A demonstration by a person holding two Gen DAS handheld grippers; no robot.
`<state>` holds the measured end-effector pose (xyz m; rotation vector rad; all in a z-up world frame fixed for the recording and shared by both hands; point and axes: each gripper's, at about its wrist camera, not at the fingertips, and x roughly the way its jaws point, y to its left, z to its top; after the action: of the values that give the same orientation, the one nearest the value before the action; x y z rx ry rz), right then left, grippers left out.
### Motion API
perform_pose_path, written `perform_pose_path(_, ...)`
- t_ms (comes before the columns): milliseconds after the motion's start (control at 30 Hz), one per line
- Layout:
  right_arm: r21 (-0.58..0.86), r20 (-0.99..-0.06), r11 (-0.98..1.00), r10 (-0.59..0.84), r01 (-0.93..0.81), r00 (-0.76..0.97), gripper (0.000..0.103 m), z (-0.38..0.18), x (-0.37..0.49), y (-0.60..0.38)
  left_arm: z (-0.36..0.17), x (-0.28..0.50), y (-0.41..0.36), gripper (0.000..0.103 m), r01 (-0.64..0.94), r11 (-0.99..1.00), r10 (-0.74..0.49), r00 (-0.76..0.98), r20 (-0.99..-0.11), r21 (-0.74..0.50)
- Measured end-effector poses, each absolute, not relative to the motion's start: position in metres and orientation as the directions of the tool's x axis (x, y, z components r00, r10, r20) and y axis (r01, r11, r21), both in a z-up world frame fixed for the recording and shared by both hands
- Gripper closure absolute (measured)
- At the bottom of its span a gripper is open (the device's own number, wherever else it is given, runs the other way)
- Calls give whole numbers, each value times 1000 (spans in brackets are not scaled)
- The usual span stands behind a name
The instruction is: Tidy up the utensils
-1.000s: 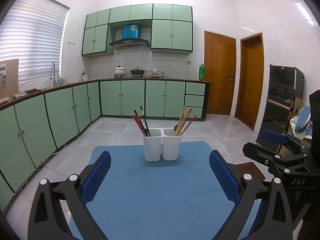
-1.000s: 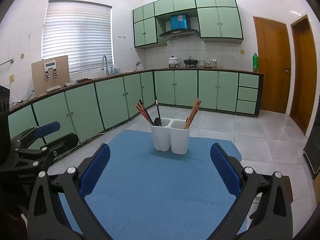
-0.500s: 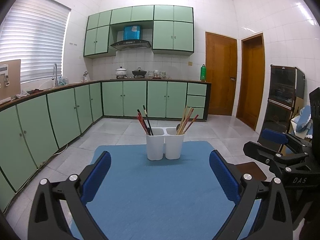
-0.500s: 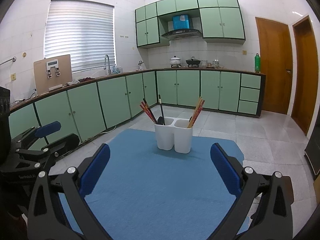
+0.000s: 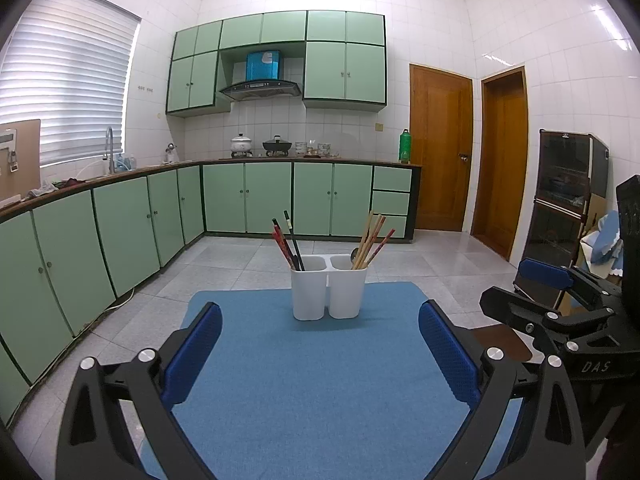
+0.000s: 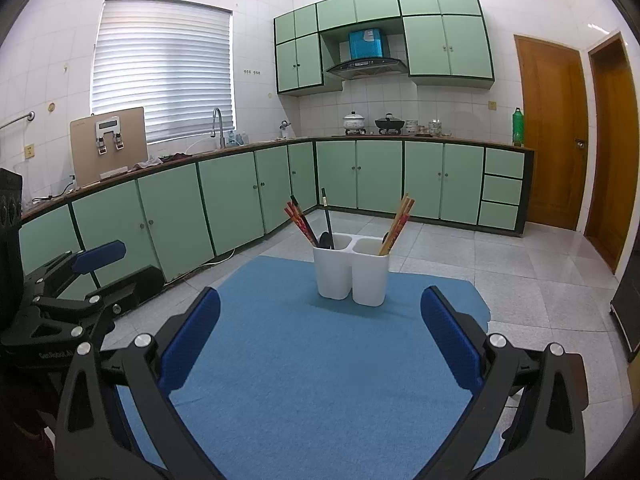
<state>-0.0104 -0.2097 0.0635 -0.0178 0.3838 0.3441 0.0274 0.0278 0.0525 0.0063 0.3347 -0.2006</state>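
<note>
Both my left gripper (image 5: 320, 340) and right gripper (image 6: 320, 328) stayed spread wide and empty while I edged closer; the white holder (image 5: 329, 292) stood upright on the blue mat (image 5: 320, 380), nearer than before.

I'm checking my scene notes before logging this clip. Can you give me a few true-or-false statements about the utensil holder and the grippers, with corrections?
1. The white holder has two compartments. True.
2. It stands on the blue mat. True.
3. The left gripper grips a chopstick. False: it is open and empty.
4. The light wooden chopsticks lie flat on the mat. False: they stand in the right compartment.
5. The right gripper is open. True.
</note>
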Motion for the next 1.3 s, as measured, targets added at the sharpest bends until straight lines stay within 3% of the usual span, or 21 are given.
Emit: perform_pose_path(1300,48,-370,941,327,-334,869,6,66,-9,-207,54,28,29,6,196,980,-194,925,-325,-28)
